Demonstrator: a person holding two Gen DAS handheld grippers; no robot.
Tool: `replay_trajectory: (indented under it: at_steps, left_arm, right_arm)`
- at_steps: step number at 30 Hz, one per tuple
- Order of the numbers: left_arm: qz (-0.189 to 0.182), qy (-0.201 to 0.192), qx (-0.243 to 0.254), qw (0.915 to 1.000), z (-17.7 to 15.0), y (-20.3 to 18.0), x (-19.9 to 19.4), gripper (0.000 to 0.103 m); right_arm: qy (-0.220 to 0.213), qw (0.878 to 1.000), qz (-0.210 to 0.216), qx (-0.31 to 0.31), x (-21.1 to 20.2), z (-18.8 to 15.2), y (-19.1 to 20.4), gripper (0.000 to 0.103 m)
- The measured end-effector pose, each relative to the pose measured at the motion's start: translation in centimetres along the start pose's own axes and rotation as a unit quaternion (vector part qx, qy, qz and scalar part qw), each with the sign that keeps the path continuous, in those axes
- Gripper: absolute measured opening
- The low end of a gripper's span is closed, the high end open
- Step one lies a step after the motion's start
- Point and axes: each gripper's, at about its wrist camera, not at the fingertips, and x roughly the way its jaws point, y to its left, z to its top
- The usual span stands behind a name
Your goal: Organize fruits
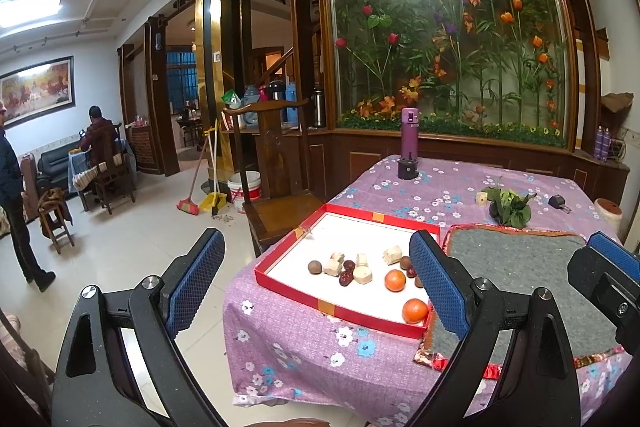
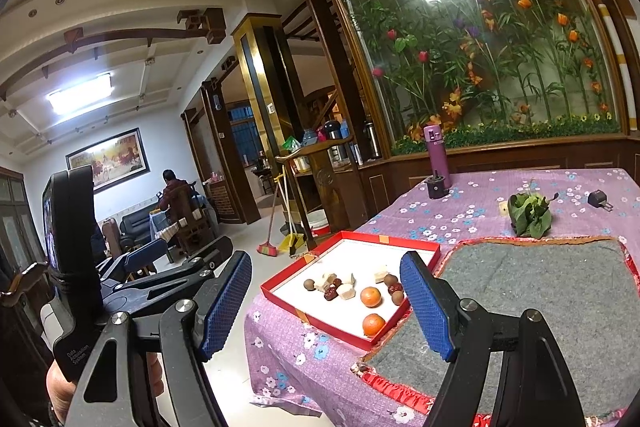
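Note:
A red tray [image 1: 336,311] [image 2: 312,319] with a white floor sits near the table's left corner. In it lie two oranges [image 1: 395,280] [image 2: 371,297], dark red dates [image 1: 345,279], brown round fruits [image 1: 314,267] and pale cut chunks [image 1: 362,274]. My left gripper [image 1: 316,283] hovers short of the table edge, open, with nothing between its fingers. My right gripper [image 2: 326,307] hangs beside it on the right, open and empty. Right of the tray lies a grey felt mat [image 1: 520,267] [image 2: 540,287] with a red trim.
A leafy green bundle [image 1: 512,207] [image 2: 530,213], a purple bottle [image 1: 409,135] [image 2: 436,151], a black round base [image 1: 407,169] and a small black item [image 1: 558,203] stand farther back on the purple flowered cloth. A wooden chair [image 1: 280,195] stands left of the table. People are far off.

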Motion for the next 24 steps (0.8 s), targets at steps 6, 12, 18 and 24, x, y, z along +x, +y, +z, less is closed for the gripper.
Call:
replay_trajectory:
  at_steps: [6, 12, 18, 24]
  left_arm:
    - [-0.006, 0.001, 0.002, 1.0000, 0.07, -0.11, -0.20, 0.094]
    - [-0.010, 0.002, 0.003, 0.9999, 0.00, -0.04, -0.31, 0.094]
    - [-0.011, 0.002, 0.000, 0.9999, -0.05, -0.04, -0.35, 0.094]
    - [-0.013, 0.004, 0.002, 0.9999, -0.11, -0.13, -0.46, 0.094]
  right_arm:
    - [-0.001, 1.000, -0.001, -0.006, 0.05, -0.11, 0.23, 0.075]
    - [0.001, 1.000, -0.001, 0.000, 0.16, -0.03, 0.07, 0.075]
    - [0.004, 1.000, -0.001, 0.001, 0.34, -0.03, -0.04, 0.075]
    - [0.009, 1.000, -0.001, 0.002, 0.63, -0.07, -0.20, 0.075]
